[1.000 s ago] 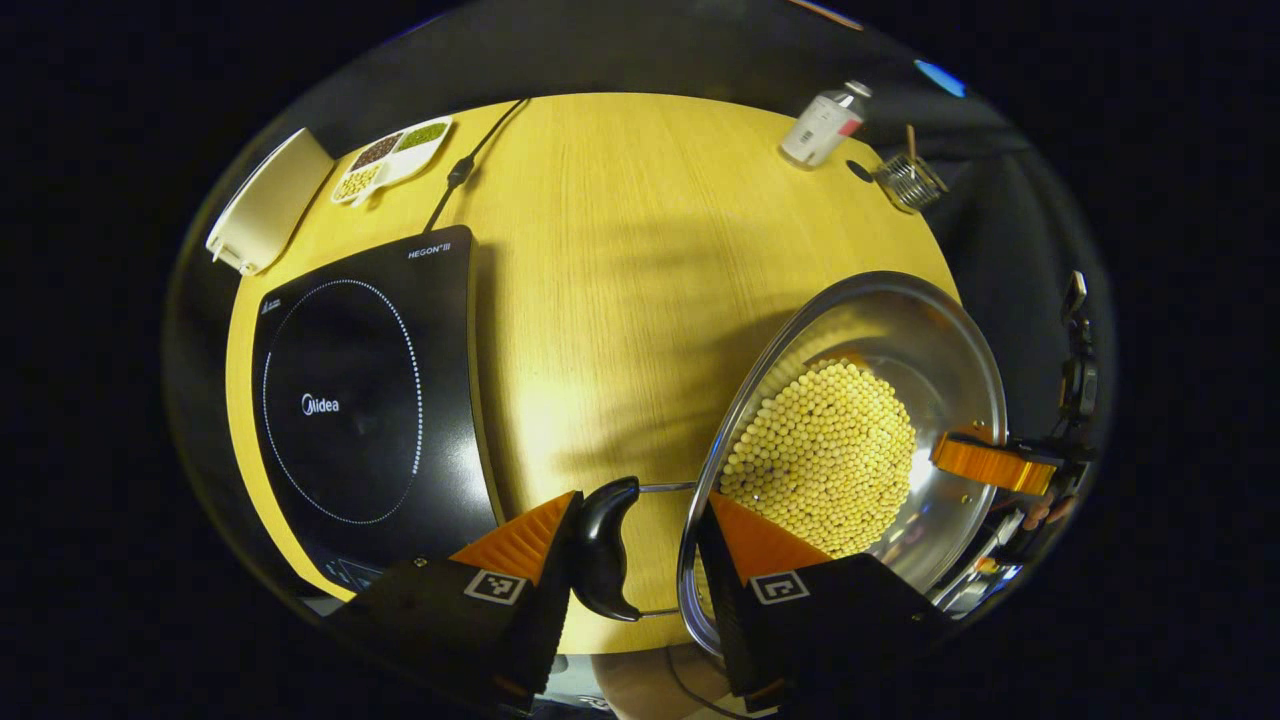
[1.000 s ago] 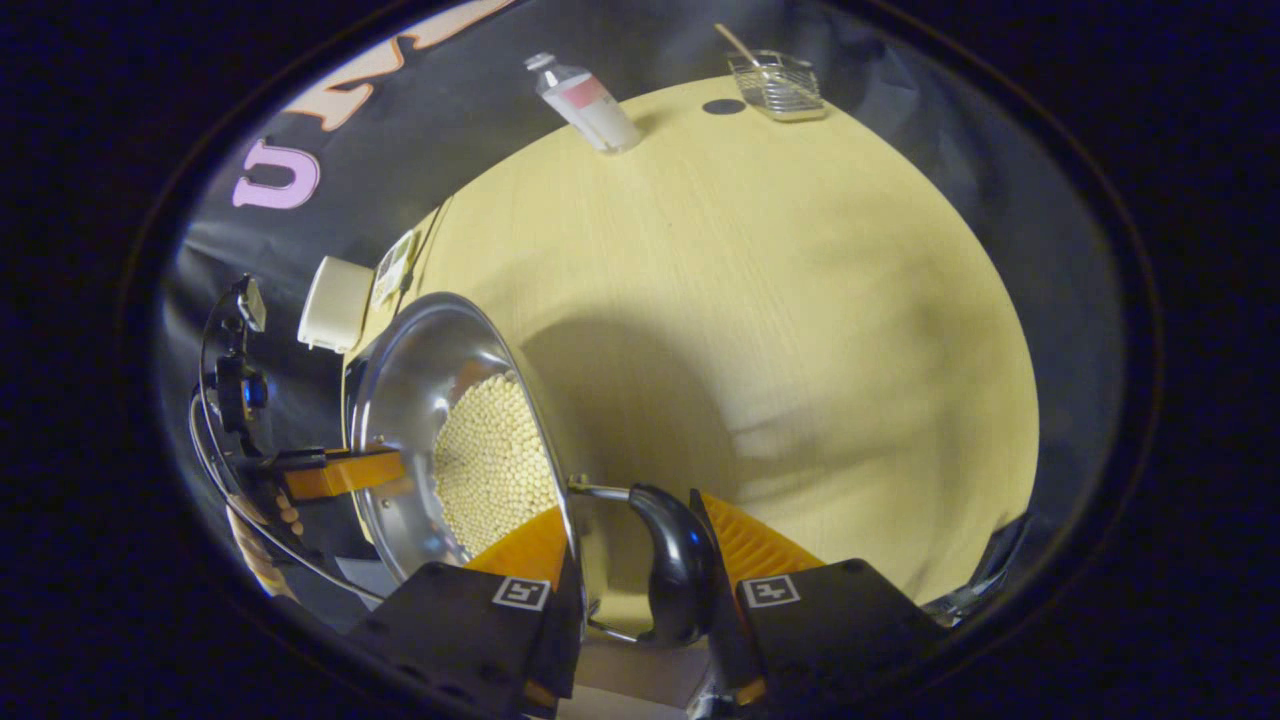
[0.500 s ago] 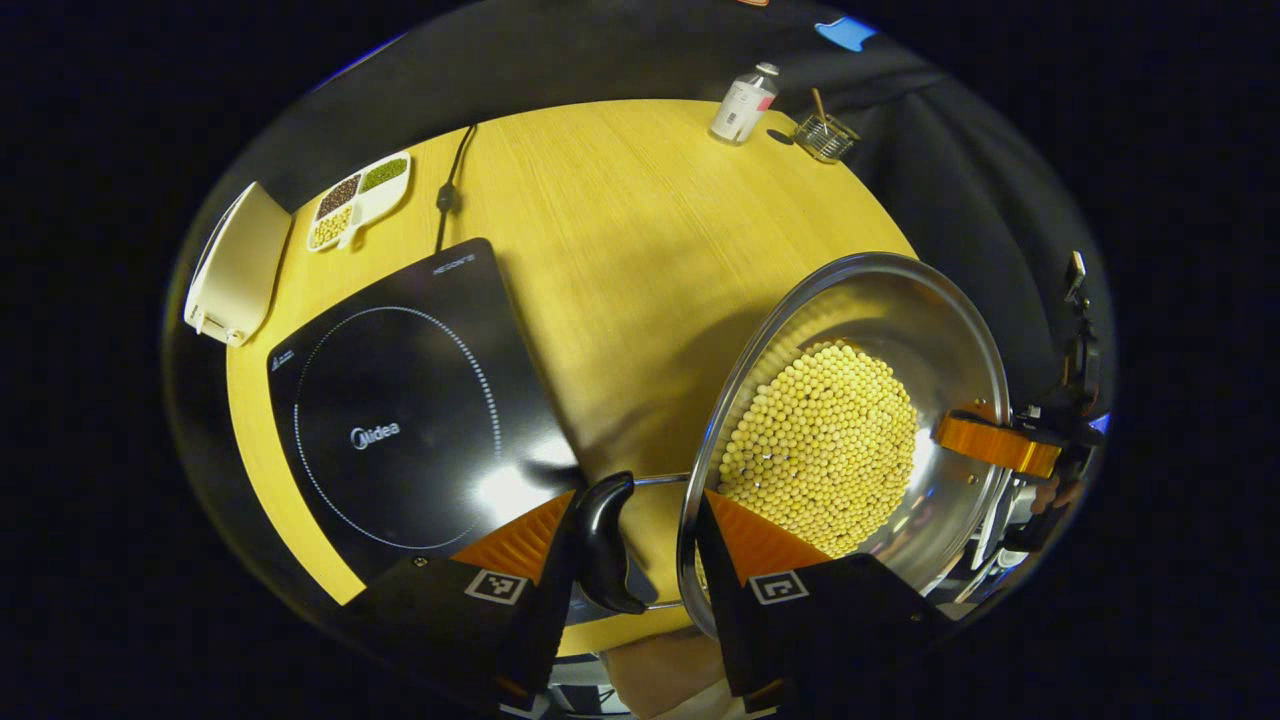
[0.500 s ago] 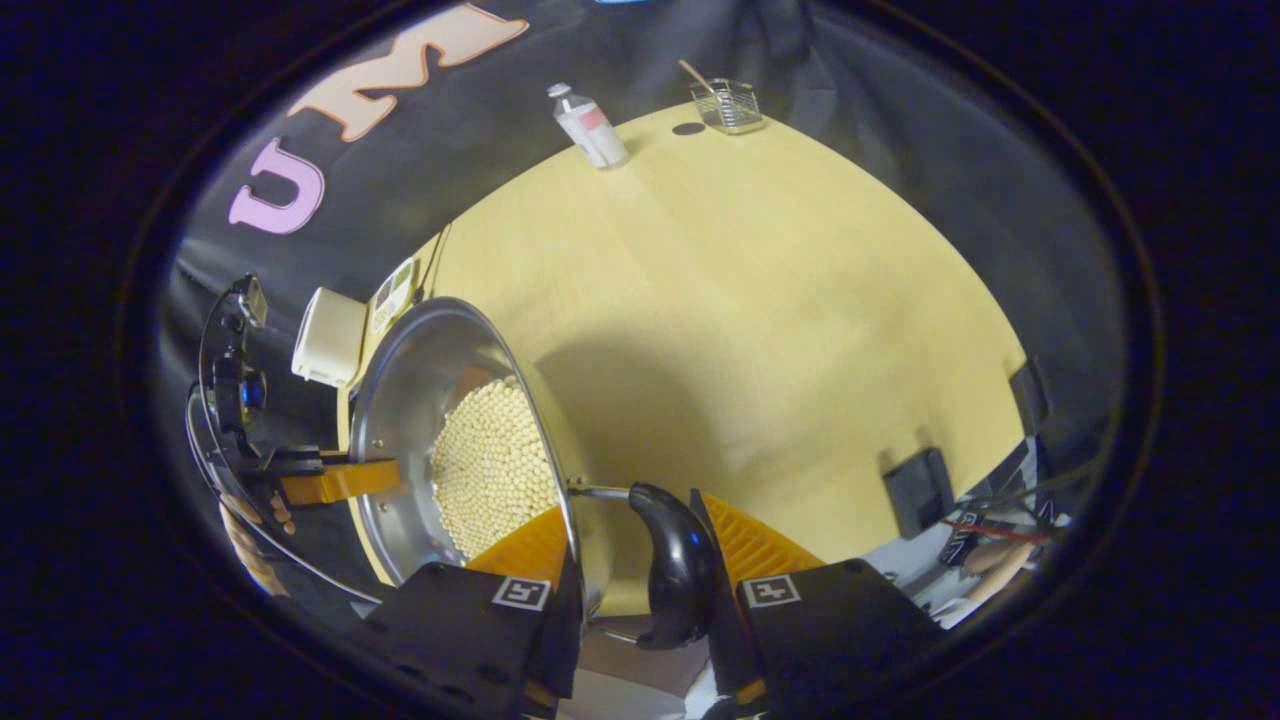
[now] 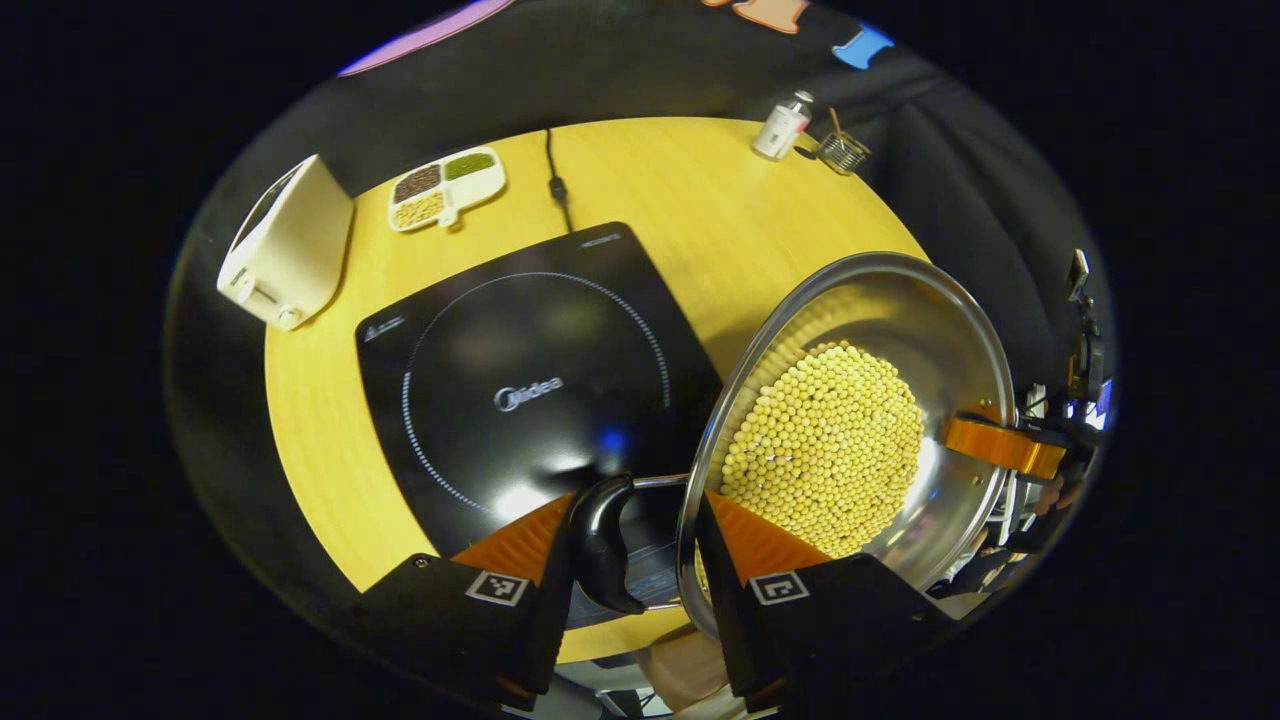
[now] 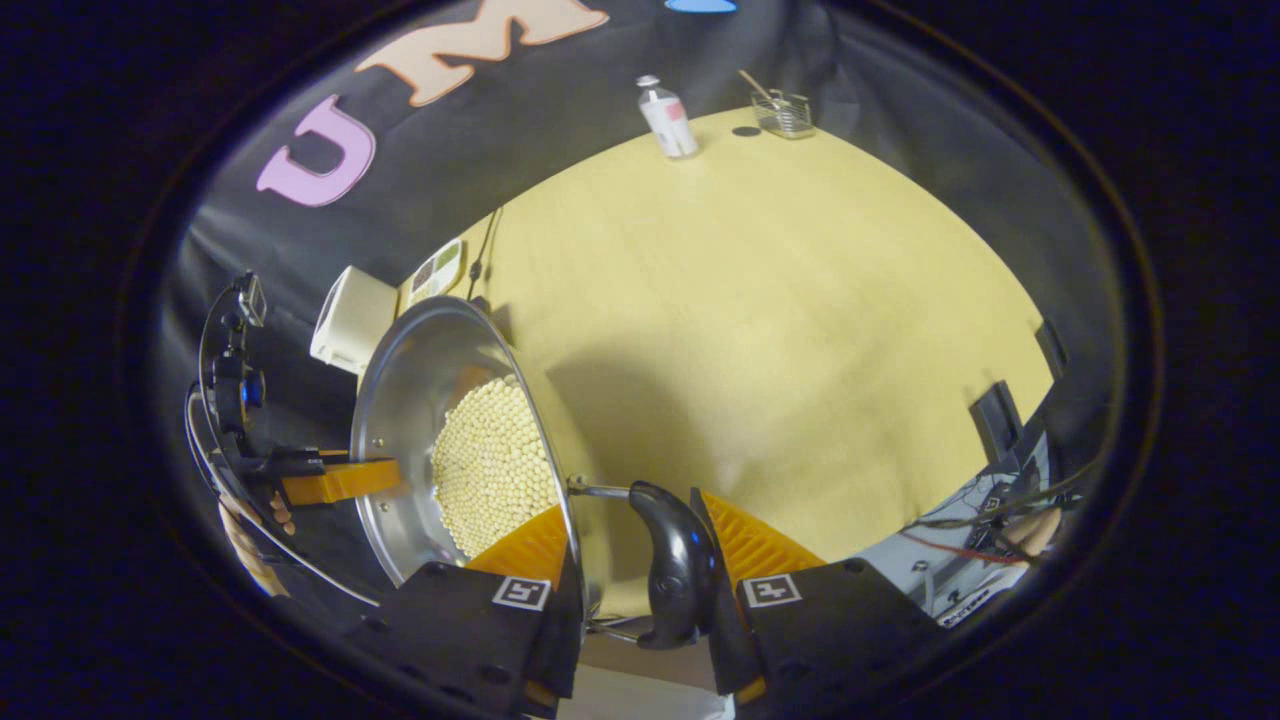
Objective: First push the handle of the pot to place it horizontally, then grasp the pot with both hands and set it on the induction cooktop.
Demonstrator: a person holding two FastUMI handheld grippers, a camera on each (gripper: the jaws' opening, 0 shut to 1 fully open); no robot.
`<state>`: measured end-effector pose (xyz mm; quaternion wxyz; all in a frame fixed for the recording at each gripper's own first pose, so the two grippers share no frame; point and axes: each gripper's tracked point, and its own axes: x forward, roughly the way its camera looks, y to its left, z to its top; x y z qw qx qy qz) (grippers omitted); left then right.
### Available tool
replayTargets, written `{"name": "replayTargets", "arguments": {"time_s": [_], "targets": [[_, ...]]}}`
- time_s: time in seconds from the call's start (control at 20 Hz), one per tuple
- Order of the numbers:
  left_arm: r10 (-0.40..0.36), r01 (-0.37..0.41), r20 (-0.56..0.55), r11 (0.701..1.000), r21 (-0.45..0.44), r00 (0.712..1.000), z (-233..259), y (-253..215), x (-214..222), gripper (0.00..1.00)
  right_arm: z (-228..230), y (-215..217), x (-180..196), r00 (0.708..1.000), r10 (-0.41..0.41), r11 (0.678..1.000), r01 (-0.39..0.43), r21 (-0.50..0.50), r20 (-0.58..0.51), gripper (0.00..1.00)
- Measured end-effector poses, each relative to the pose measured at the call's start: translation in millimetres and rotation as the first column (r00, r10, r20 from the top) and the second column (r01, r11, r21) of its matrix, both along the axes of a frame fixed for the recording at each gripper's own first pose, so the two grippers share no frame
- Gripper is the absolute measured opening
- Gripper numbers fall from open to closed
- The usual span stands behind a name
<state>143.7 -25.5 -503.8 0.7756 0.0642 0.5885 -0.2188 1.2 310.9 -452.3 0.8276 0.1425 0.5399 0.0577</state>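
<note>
A mock kitchen booth: induction cooktop (image 5: 530,385) on a wooden table (image 6: 780,300), black cloth walls

The left gripper (image 5: 632,545) straddles the steel pot's (image 5: 960,320) black side handle (image 5: 600,545) and rim, one finger outside the handle, the other inside over the soybeans (image 5: 825,450). The right gripper (image 5: 1005,447) holds the far rim. The black induction cooktop (image 5: 520,380) lies just left on the yellow table (image 5: 690,190)

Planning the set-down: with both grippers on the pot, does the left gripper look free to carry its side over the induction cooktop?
Probably yes. The left gripper grips one handle of the pot, already above the induction cooktop edge, and the cooktop's surface looks bare.
</note>
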Motion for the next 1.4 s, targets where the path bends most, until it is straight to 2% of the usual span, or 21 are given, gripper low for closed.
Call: {"name": "replayTargets", "arguments": {"time_s": [0.3,0.45,0.5,0.75,0.9,0.95,1.0,1.05,1.4], "targets": [[0.067,-0.067,0.012,0.997,0.027,0.998,0,-1,-8,0.66,-5,64,15,0.997,0.076,0.997,-0.076,0.006,-0.019,0.5],[0.091,-0.092,0.03,0.995,0.039,0.995,-2,-3,-11,0.67,-10,86,33,0.994,0.1,0.995,-0.099,0.011,-0.033,0.5],[0.098,-0.1,0.037,0.994,0.041,0.994,-4,-3,-13,0.66,-11,93,39,0.993,0.109,0.994,-0.109,0.01,-0.035,0.55],[0.147,-0.15,0.056,0.987,0.051,0.988,-3,-3,-14,0.66,-14,125,66,0.986,0.155,0.988,-0.155,0.012,-0.056,0.55],[0.171,-0.174,0.058,0.983,0.065,0.984,6,5,-11,0.66,-23,140,80,0.981,0.177,0.984,-0.176,0.024,-0.077,0.55],[0.174,-0.179,0.058,0.981,0.075,0.983,9,6,-9,0.66,-26,145,83,0.98,0.181,0.983,-0.179,0.028,-0.083,0.5],[0.183,-0.188,0.065,0.979,0.081,0.981,12,5,-8,0.66,-29,148,89,0.979,0.186,0.983,-0.184,0.029,-0.087,0.5],[0.189,-0.194,0.067,0.977,0.088,0.98,15,5,-7,0.66,-33,151,94,0.979,0.185,0.983,-0.183,0.032,-0.089,0.55],[0.199,-0.208,0.085,0.97,0.123,0.976,29,9,-9,0.66,-55,160,120,0.978,0.184,0.983,-0.181,0.03,-0.094,0.55]]}}
